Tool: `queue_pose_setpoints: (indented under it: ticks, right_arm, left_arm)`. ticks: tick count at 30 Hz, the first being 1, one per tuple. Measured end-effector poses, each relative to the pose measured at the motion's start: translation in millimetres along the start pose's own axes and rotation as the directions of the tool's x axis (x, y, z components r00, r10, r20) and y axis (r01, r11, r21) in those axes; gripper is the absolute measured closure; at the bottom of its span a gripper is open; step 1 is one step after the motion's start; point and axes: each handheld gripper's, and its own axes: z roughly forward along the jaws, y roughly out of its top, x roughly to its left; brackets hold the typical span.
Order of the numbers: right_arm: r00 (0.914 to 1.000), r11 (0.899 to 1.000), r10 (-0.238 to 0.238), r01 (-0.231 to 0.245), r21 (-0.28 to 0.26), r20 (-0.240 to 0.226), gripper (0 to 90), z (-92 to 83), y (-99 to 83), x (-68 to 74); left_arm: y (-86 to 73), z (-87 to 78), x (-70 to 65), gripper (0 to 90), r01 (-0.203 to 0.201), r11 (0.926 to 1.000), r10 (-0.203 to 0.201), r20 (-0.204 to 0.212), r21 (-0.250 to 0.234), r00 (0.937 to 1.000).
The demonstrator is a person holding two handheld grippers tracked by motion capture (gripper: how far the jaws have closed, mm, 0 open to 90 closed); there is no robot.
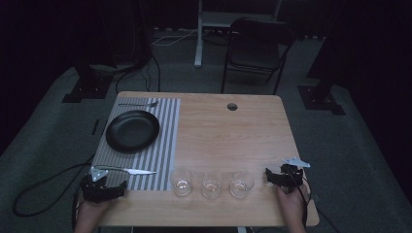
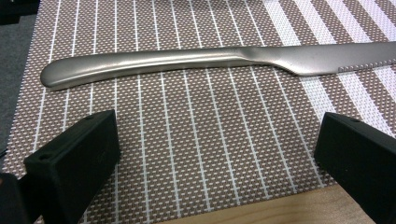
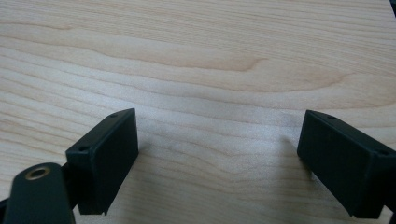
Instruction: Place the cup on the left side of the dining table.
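A silver table knife (image 2: pixel 196 60) lies across the striped placemat (image 2: pixel 187 140), just beyond my left gripper (image 2: pixel 219 154). The jaws stand wide open with only mat between them. In the high view the knife (image 1: pixel 133 170) lies along the placemat's (image 1: pixel 165 141) front edge, and the left gripper (image 1: pixel 108 187) sits low at the table's front left corner. My right gripper (image 1: pixel 282 176) rests near the front right of the table. In the right gripper view it (image 3: pixel 219 158) stands open over bare wood.
A black plate (image 1: pixel 132 131) sits on the mat with a fork (image 1: pixel 138 104) behind it. Three clear glasses (image 1: pixel 181 181) (image 1: pixel 212 185) (image 1: pixel 241 184) stand in a row near the front edge. The wooden table (image 1: pixel 228 136) has a cable hole (image 1: pixel 231 106). A chair (image 1: pixel 255 48) stands beyond.
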Motion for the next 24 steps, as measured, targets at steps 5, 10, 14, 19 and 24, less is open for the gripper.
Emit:
queue_pose_setpoints:
  ticks: [5,10,14,19,24]
  right_arm:
    - [1.0000,1.000,-0.001,0.001,0.000,0.000,12.0,0.0,0.0,0.0]
    - [1.0000,1.000,-0.001,0.001,0.000,0.000,12.0,0.0,0.0,0.0]
    - [1.0000,1.000,-0.001,0.001,0.000,0.000,12.0,0.1,0.0,0.0]
    - [1.0000,1.000,0.000,0.000,0.000,0.000,12.0,0.0,0.0,0.0]
    - [1.0000,1.000,-0.001,0.001,0.000,0.000,12.0,0.1,0.0,-0.1]
  left_arm:
    - [-0.1,0.0,-0.8,1.2,0.004,1.0000,-0.004,-0.007,0.000,1.0000]
    - [1.1,-0.6,0.6,1.8,-0.004,0.9999,0.004,0.002,0.012,1.0000]
    - [1.3,-0.8,2.1,1.8,-0.016,0.9998,0.016,0.014,0.015,0.9998]
    - [1.4,-1.6,2.8,1.9,-0.014,0.9997,0.014,0.009,0.019,0.9999]
    - [0.4,-4.2,3.9,2.1,-0.020,0.9994,0.019,0.017,0.030,0.9997]
